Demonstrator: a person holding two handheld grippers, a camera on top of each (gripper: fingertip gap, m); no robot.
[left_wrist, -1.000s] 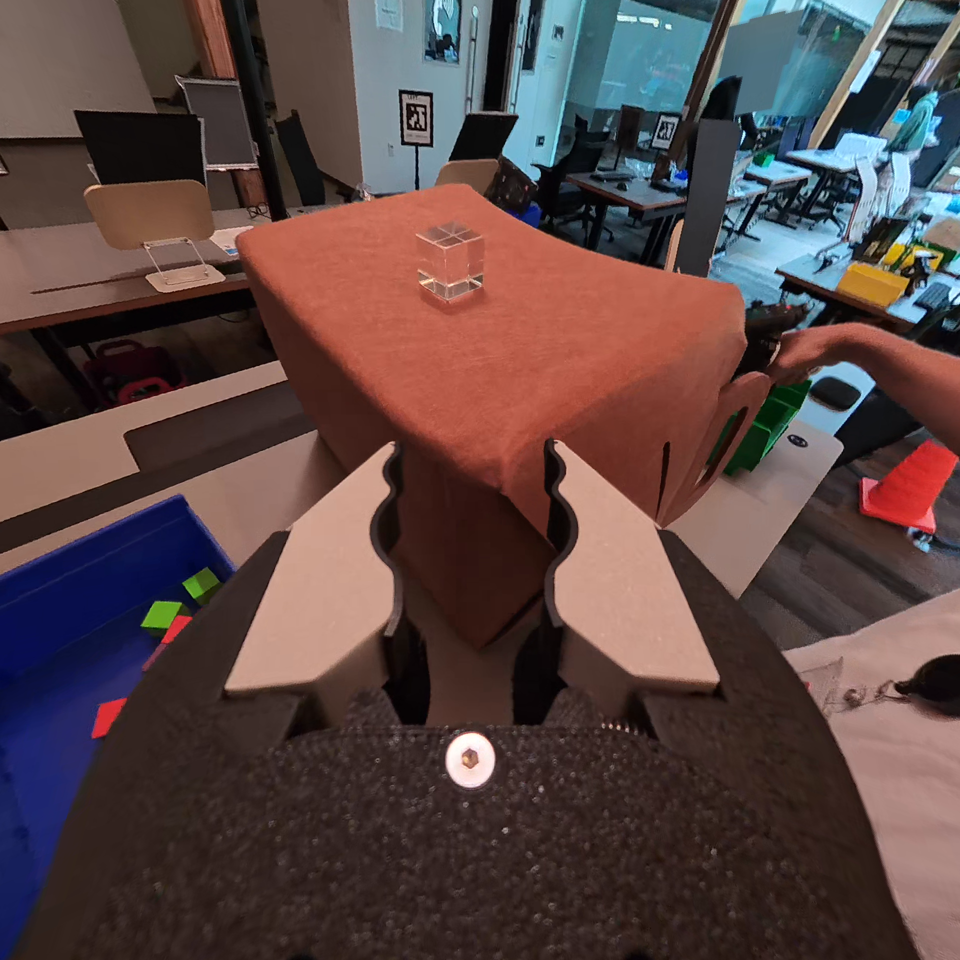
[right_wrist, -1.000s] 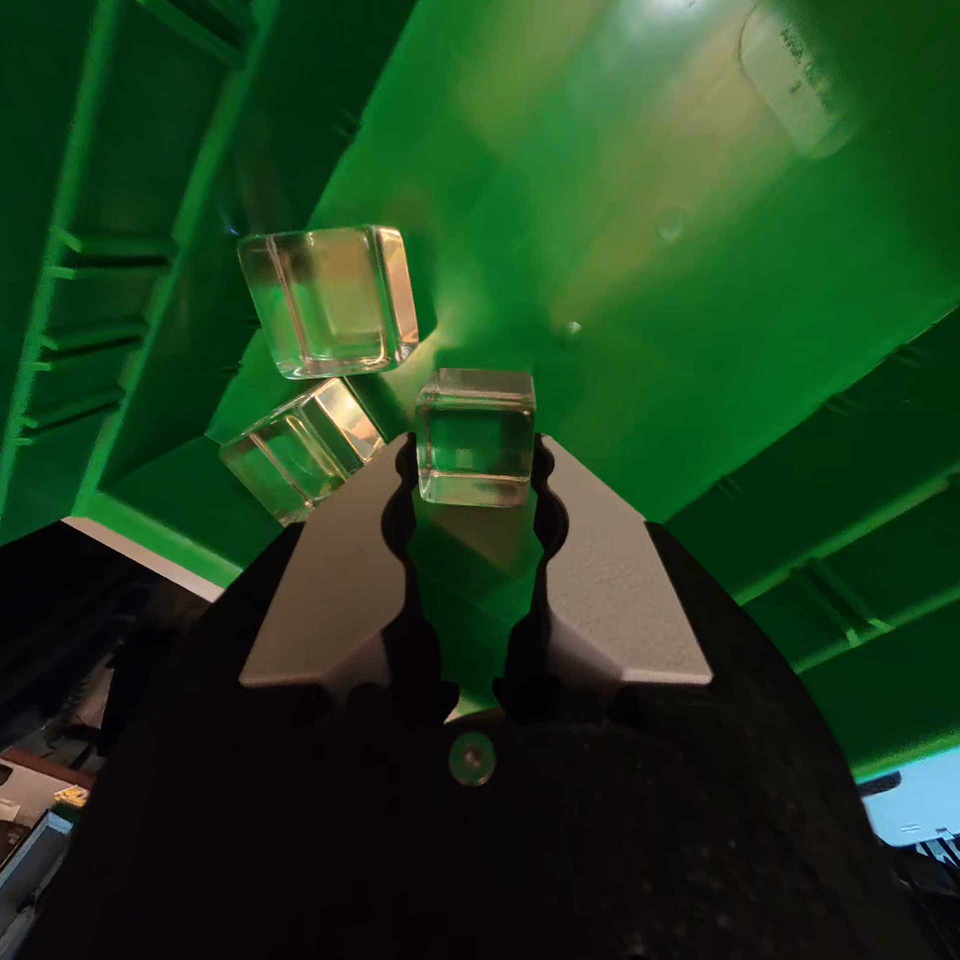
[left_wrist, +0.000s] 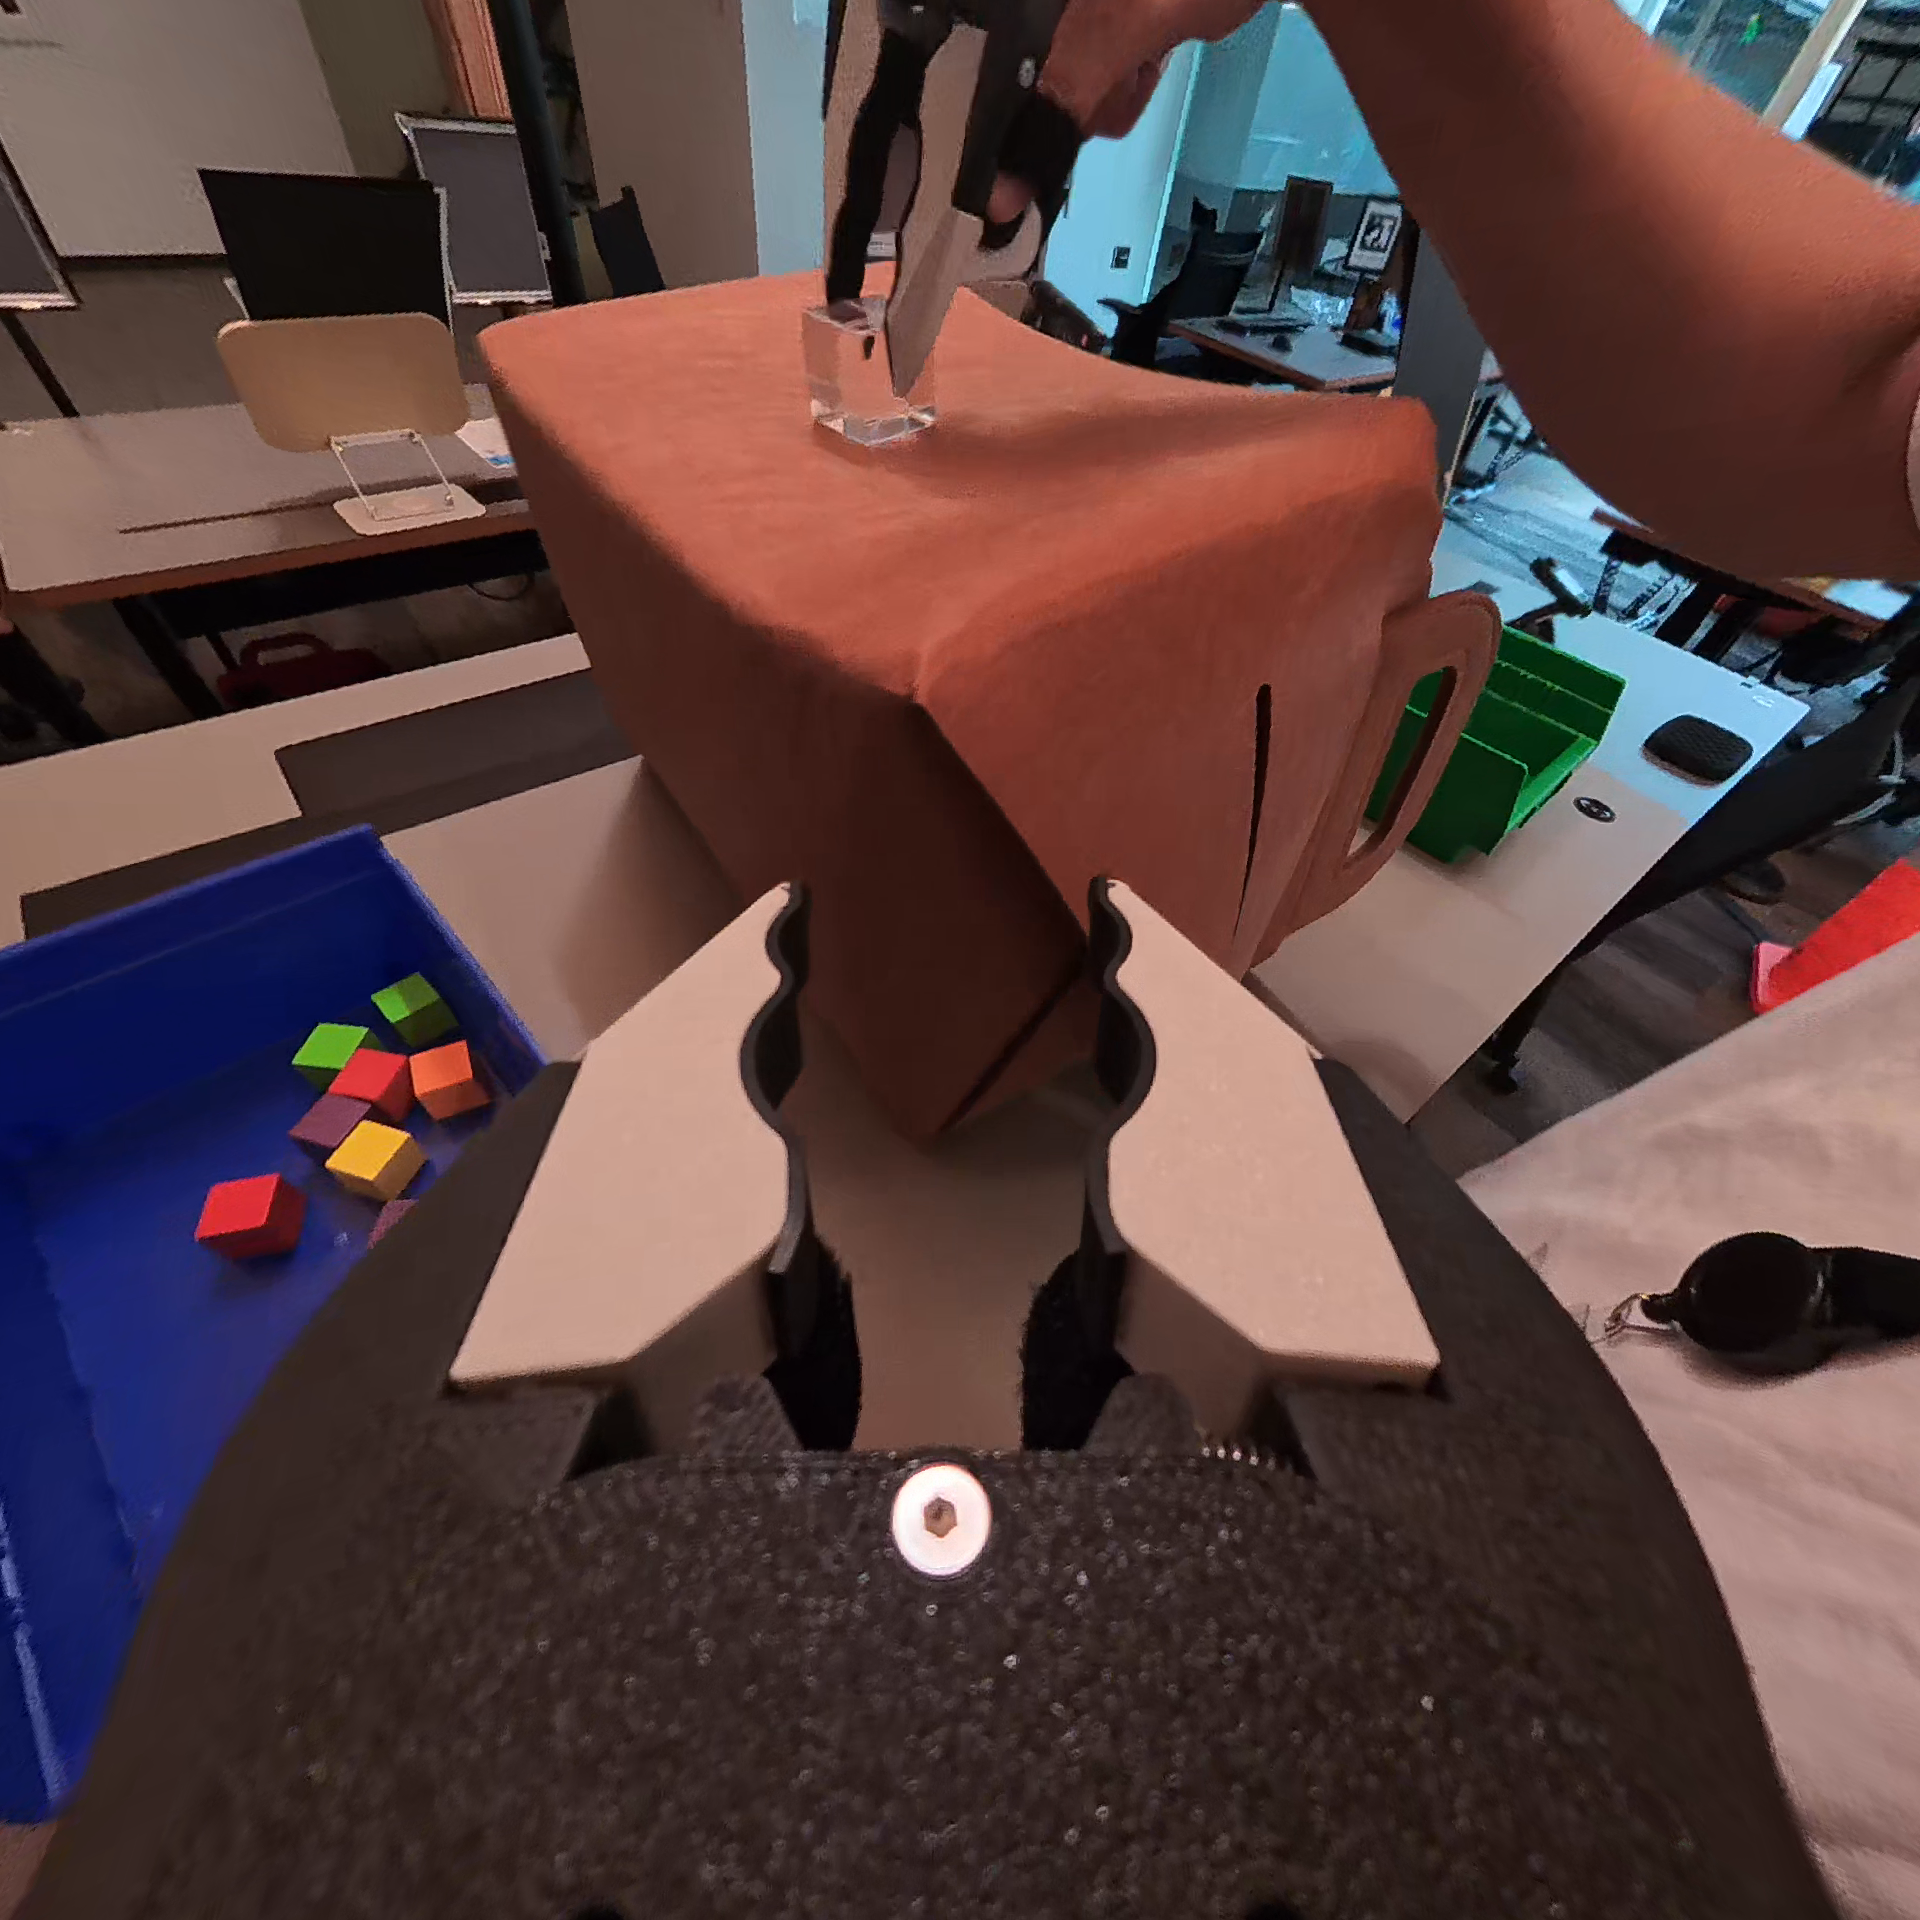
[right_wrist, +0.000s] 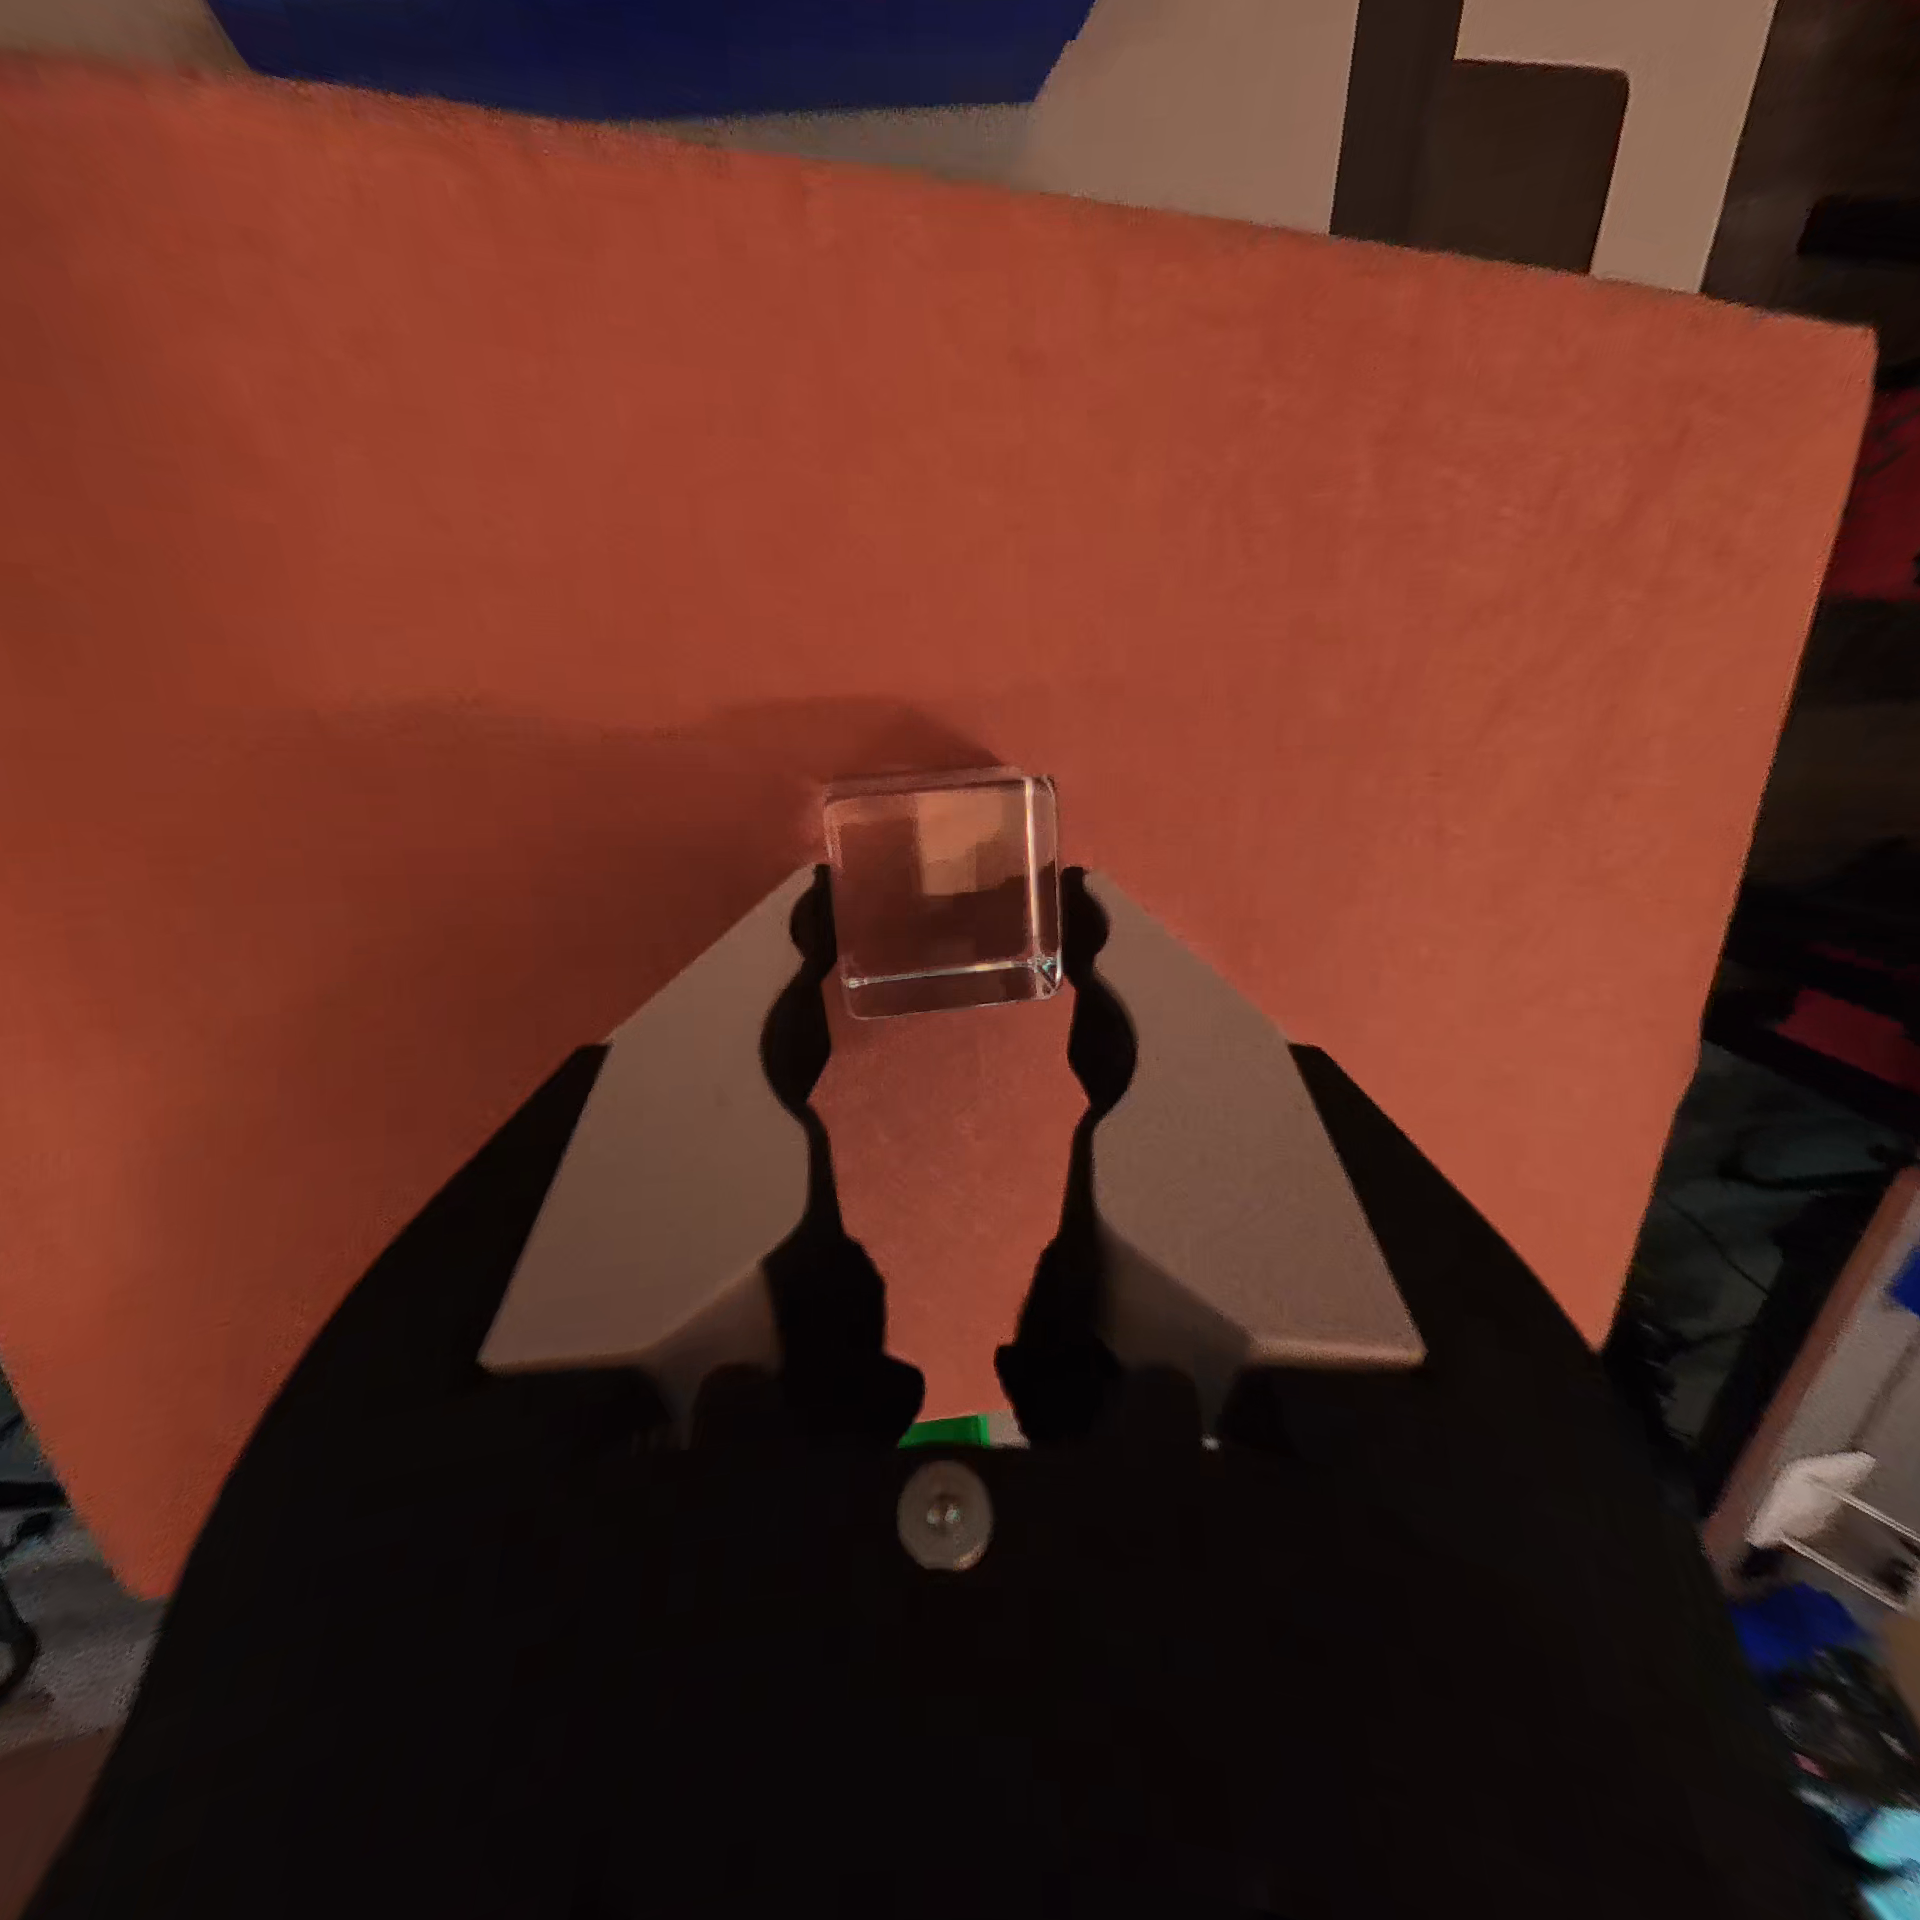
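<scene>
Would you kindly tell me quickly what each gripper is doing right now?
Left gripper: open, holding nothing, facing the rust-brown cloth-covered box.
Right gripper: shut on a clear glass-like cube above that box.

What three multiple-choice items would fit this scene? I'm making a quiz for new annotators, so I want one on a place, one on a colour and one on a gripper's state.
1. Where is the clear cube?
A. In a bin among coloured blocks
B. Between the right gripper's fingertips, over the cloth-covered box
C. On the floor

2. What colour is the bin that holds the small coloured blocks?
A. Blue
B. Yellow
C. White

3. What state is the left gripper in?
A. Shut on a red block
B. Shut on the cloth
C. Open, holding nothing

Answers:
1. B, because the right wrist view shows both fingers pressed against the cube's sides, with the orange-brown cloth behind it.
2. A, because the left wrist view shows blue walls around the blocks.
3. C, because there is a wide, empty gap between its fingers.
</scene>
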